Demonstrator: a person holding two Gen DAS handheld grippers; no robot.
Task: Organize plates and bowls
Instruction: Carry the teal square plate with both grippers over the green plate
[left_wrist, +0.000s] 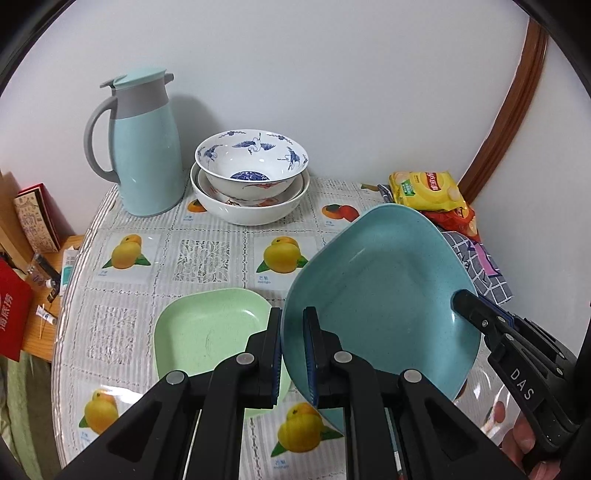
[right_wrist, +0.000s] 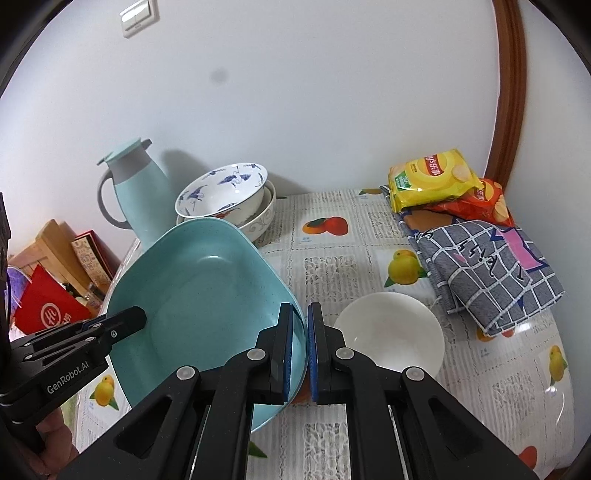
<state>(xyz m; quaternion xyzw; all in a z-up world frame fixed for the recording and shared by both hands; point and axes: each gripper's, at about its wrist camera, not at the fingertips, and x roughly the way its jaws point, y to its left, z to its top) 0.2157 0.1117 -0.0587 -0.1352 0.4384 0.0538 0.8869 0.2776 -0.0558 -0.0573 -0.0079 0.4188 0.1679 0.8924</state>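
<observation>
A large square blue plate (left_wrist: 384, 288) hangs tilted above the table, held by both grippers. My left gripper (left_wrist: 293, 314) is shut on its left rim, and the right wrist view shows that same left gripper (right_wrist: 136, 317) biting the plate's far edge. My right gripper (right_wrist: 300, 308) is shut on the opposite rim of the blue plate (right_wrist: 207, 295); it enters the left wrist view as the right gripper (left_wrist: 465, 304). Below lies a green square plate (left_wrist: 207, 332). A small white bowl (right_wrist: 388, 332) stands on the table to the right. Two patterned bowls (left_wrist: 251, 173) sit nested at the back.
A pale blue thermos jug (left_wrist: 147, 147) stands at the back left beside the bowls. Yellow and red snack bags (right_wrist: 432, 177) and a folded checked cloth (right_wrist: 487, 266) lie at the back right. The fruit-print tablecloth (left_wrist: 207, 254) ends at the left, with clutter below it.
</observation>
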